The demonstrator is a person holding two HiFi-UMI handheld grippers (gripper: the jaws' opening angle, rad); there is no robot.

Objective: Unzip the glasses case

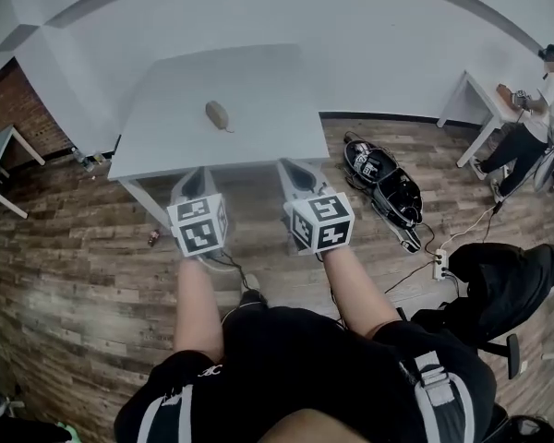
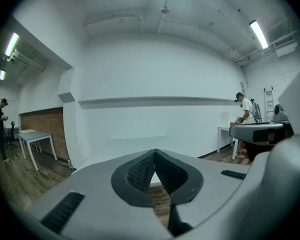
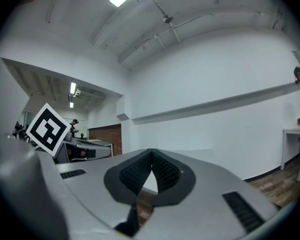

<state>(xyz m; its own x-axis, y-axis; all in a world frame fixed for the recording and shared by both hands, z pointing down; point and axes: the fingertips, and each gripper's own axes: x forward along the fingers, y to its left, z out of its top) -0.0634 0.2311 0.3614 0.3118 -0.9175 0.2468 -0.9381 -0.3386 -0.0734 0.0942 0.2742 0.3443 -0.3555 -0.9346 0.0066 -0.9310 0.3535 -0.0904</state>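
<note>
- Dark shorts and a black top (image 1: pixel 295 367) of the person fill the bottom of the head view, with both bare forearms reaching forward from them.
- Left gripper (image 1: pixel 195 173) is held out just short of the near edge of the white table (image 1: pixel 258 81); its jaws are closed, the ribbed black pads (image 2: pixel 140 171) meeting at their tips and gripping nothing.
- Right gripper (image 1: pixel 292 166) is held beside it at about the same reach, its jaws likewise pressed together on nothing.
- Glasses case (image 1: pixel 219 114), a small grey-beige oval, lies on the table near the middle, well apart from both grippers and closer to the left one's line.
- Black bags (image 1: pixel 383 181) sit on the wooden floor (image 1: pixel 74 266) right of the table, with a white power strip (image 1: pixel 439 264) nearby.
- Another person (image 1: pixel 535 109) stands at a second white table at far right.
</note>
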